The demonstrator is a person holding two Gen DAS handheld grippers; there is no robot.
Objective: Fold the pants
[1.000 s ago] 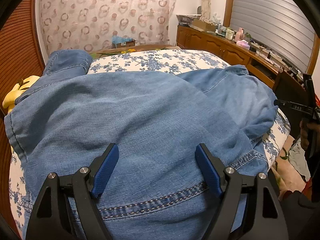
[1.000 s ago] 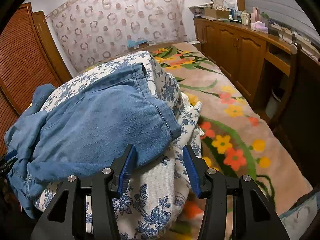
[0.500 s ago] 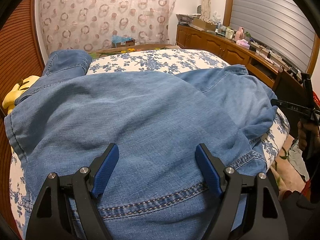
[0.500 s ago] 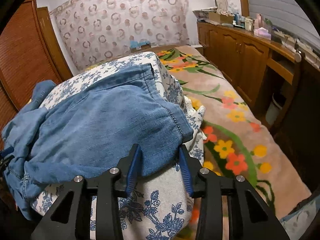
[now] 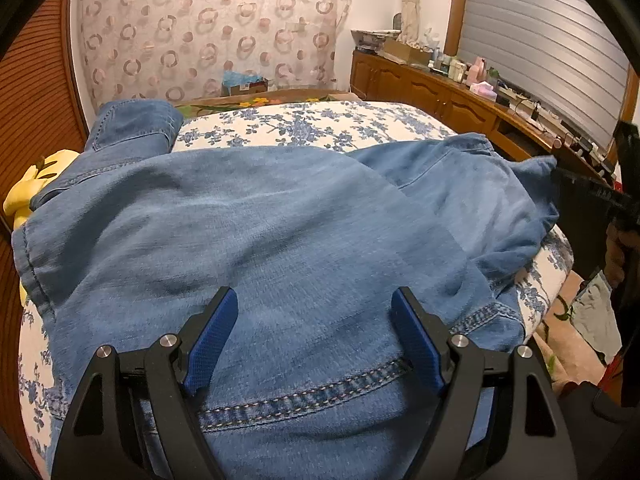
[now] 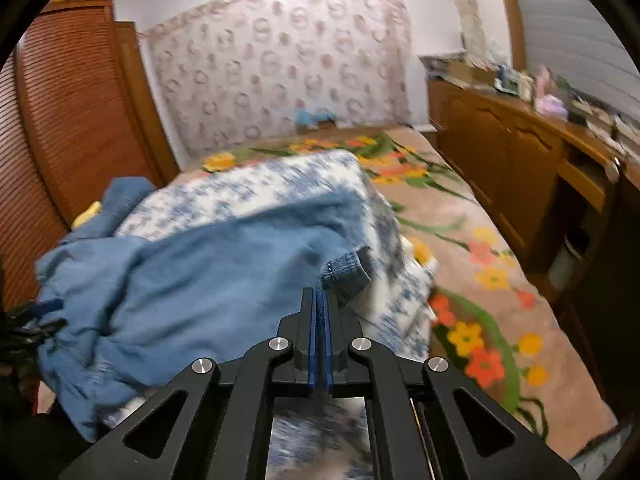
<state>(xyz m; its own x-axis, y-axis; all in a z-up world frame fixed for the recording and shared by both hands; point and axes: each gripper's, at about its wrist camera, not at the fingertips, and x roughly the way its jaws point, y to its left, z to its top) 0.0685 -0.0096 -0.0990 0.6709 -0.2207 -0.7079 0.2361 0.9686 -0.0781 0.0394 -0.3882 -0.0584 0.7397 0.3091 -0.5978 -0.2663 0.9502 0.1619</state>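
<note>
Pants [image 5: 248, 232] lie spread on the bed [image 5: 304, 128], covering its near part. One leg [image 5: 132, 124] runs to the far left corner, the other leg [image 5: 472, 184] goes right to the bed's right edge. Left gripper [image 5: 314, 320] sits over the waistband [image 5: 304, 396] at the near edge, fingers [image 5: 212, 340] spread apart, one each side of the denim. Right gripper [image 6: 319, 304] is at the right side of the bed, fingers pressed together on the hem [image 6: 348, 272] of the right leg. Rug [image 6: 480, 248] lies on the floor right of the bed. Cabinet [image 6: 512, 160] stands along the right wall beyond the rug. Curtain [image 5: 208, 32] hangs behind the bed; wardrobe [image 6: 72, 120] on the left.
</note>
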